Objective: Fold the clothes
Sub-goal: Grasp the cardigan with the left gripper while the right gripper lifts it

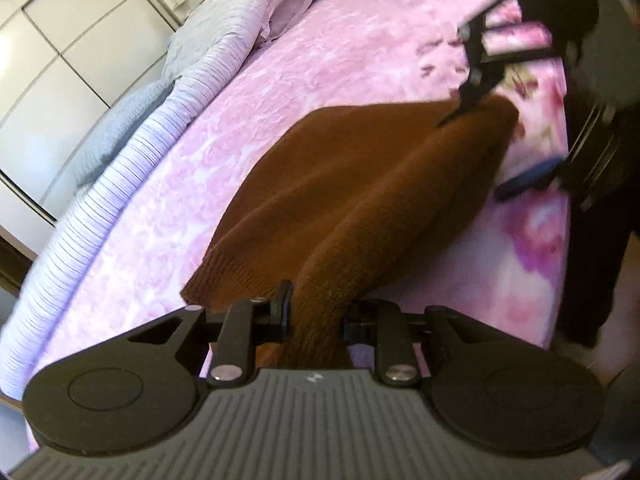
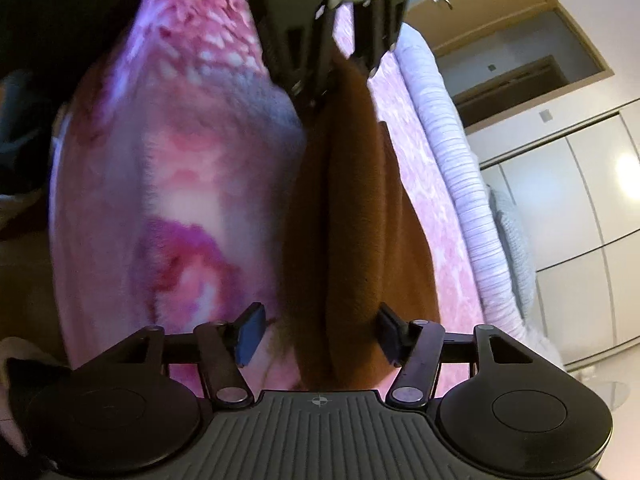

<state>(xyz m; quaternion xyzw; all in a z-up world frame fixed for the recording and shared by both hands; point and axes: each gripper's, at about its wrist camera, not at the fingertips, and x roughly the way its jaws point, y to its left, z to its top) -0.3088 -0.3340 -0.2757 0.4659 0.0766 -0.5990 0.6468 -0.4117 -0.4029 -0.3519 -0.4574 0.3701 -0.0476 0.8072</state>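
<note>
A brown knitted sweater (image 1: 360, 184) lies stretched across a pink bed cover (image 1: 200, 184). My left gripper (image 1: 316, 316) is shut on one end of the sweater, which bunches between its fingers. In the right wrist view the sweater (image 2: 360, 216) hangs as a folded strip between my two grippers. My right gripper (image 2: 320, 332) is open, its blue-padded fingers standing either side of the sweater's near end. The right gripper also shows in the left wrist view (image 1: 460, 108) at the sweater's far end. The left gripper shows in the right wrist view (image 2: 332, 80), clamped on the far end.
A lilac ribbed quilt (image 1: 120, 184) runs along the far edge of the bed, with white wardrobe doors (image 1: 60, 40) behind. A pink floral fleece blanket (image 2: 180, 200) covers the bed's near side. A person in dark clothes (image 1: 600, 200) stands at the bed edge.
</note>
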